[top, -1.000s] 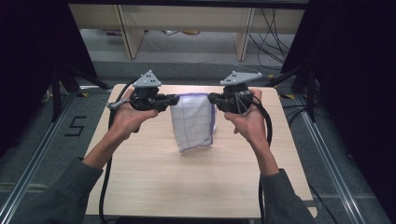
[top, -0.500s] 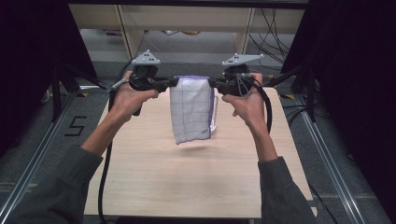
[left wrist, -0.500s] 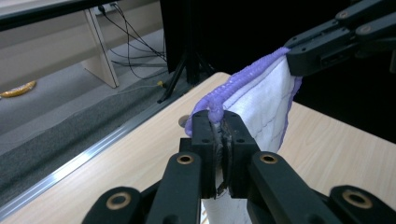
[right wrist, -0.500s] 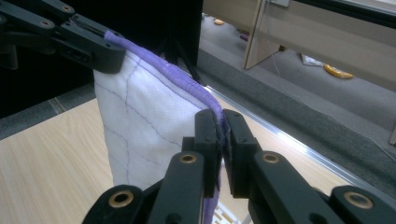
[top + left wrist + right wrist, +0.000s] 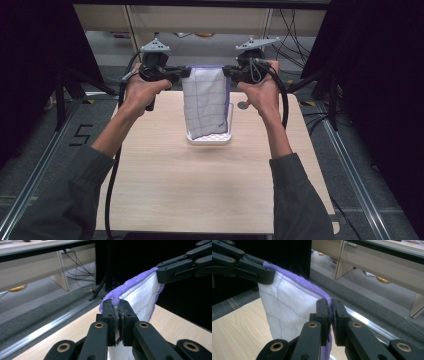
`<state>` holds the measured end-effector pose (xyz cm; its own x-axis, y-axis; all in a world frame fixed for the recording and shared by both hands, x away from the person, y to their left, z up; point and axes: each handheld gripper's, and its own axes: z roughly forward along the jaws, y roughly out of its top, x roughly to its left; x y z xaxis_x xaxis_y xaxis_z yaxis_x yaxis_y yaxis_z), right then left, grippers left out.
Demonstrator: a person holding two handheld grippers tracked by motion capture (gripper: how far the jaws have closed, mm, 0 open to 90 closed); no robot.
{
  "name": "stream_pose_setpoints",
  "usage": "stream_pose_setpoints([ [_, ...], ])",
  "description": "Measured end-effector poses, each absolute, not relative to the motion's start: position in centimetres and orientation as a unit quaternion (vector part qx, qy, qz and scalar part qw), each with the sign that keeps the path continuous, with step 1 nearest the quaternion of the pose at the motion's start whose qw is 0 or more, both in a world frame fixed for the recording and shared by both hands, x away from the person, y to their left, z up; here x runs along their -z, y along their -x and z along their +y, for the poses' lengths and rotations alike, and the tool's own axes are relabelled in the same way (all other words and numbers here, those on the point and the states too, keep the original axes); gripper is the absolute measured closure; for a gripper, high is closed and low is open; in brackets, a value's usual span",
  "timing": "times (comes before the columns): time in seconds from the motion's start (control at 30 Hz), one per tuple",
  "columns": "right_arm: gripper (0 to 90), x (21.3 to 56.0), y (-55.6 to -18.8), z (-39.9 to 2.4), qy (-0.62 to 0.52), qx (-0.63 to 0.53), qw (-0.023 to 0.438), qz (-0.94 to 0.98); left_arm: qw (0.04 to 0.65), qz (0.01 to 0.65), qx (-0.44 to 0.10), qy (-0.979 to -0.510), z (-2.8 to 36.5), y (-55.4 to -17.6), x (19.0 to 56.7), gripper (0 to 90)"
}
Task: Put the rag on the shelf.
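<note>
A white quilted cloth with a purple hem hangs above the wooden table, stretched by its top edge between both grippers. My left gripper is shut on the top left corner, and my right gripper is shut on the top right corner. In the left gripper view the jaws pinch the purple hem of the cloth, with the right gripper farther along it. In the right gripper view the jaws clamp the cloth, and the left gripper holds the far corner.
A low white tray sits on the table under the cloth's lower end. A small round object lies near the right hand. Beyond the table's far edge are a metal rail, grey floor, cables and wooden furniture legs.
Both hands have risen and moved toward the table's far side, lifting the cloth with them. The white tray now shows beneath its lower end.
</note>
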<state>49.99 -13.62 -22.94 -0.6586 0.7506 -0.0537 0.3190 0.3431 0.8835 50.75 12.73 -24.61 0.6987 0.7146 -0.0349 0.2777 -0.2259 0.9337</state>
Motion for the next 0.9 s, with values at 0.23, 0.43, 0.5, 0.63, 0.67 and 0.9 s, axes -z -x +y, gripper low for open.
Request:
stream_pose_setpoints([
  [0.23, 85.4, 22.7, -52.1, -13.3, -0.352, -0.457, 0.233, 0.783, 0.523, 0.346, -0.218, -0.748, 12.4, -52.7, 24.6, 84.3],
  [0.43, 84.9, 23.6, -54.2, -13.5, -0.374, -0.452, 0.228, 0.777, 0.529, 0.365, -0.213, -0.736, 11.8, -55.2, 25.9, 84.2],
  [0.5, 84.8, 24.0, -55.0, -13.7, -0.376, -0.45, 0.226, 0.778, 0.53, 0.374, -0.209, -0.732, 11.5, -56.2, 26.7, 84.2],
  [0.63, 84.8, 25.4, -57.1, -13.9, -0.386, -0.443, 0.228, 0.776, 0.535, 0.386, -0.199, -0.725, 11.2, -57.9, 28.0, 84.1],
  [0.67, 84.8, 25.4, -57.1, -13.9, -0.386, -0.443, 0.228, 0.776, 0.535, 0.386, -0.199, -0.725, 11.2, -57.9, 28.0, 84.1],
  [0.9, 84.2, 27.6, -59.3, -13.5, -0.413, -0.418, 0.22, 0.779, 0.519, 0.395, -0.198, -0.732, 11.0, -60.0, 30.3, 83.6],
])
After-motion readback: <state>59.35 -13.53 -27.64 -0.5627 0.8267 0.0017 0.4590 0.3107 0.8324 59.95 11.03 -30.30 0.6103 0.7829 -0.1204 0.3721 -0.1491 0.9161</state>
